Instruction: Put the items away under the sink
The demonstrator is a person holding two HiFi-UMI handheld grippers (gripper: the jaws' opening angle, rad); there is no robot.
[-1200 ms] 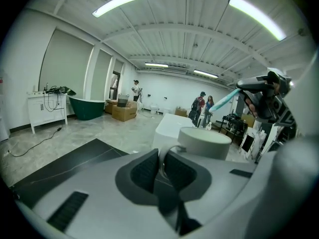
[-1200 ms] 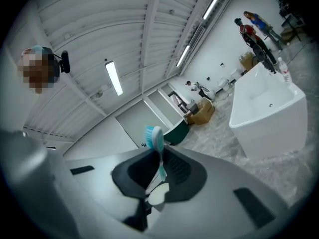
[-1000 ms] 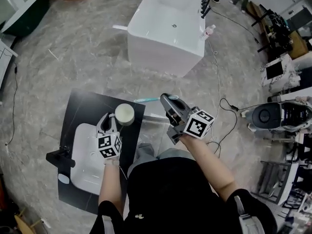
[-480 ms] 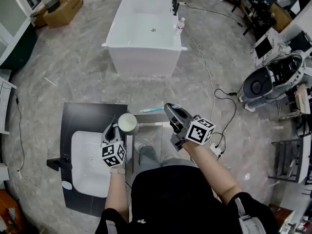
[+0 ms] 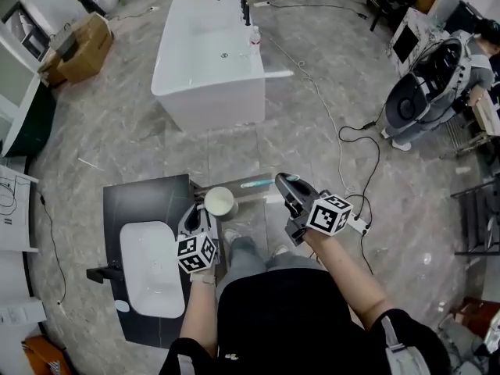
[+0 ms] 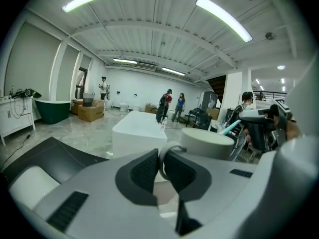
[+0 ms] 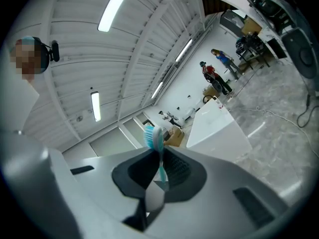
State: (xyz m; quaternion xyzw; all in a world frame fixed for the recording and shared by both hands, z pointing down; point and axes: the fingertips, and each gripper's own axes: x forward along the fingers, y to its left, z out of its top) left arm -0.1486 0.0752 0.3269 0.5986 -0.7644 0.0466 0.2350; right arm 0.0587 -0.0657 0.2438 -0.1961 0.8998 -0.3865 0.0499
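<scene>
A cream mug (image 5: 219,201) hangs at the right edge of the black counter (image 5: 144,198), which holds a white basin (image 5: 148,268). My left gripper (image 5: 205,212) is shut on the mug's handle (image 6: 160,156), and the mug's body (image 6: 207,143) stands just past the jaws. My right gripper (image 5: 281,180) is shut on a teal toothbrush (image 5: 256,183) that points left over the grey floor. In the right gripper view the toothbrush (image 7: 160,161) stands between the pads with its bristle head up. The left gripper view also shows the right gripper (image 6: 264,123).
A white freestanding tub (image 5: 211,53) with a black tap stands ahead on the marble floor. A cable (image 5: 344,131) runs to a power strip (image 5: 359,225) near my right hand. Cardboard box (image 5: 78,45) at far left, machines (image 5: 422,92) at right. A black tap (image 5: 105,272) sits beside the basin.
Both hands have carried their items to the right, away from the basin. The mug was over the black counter and is now at its right edge. Both grips are unchanged.
</scene>
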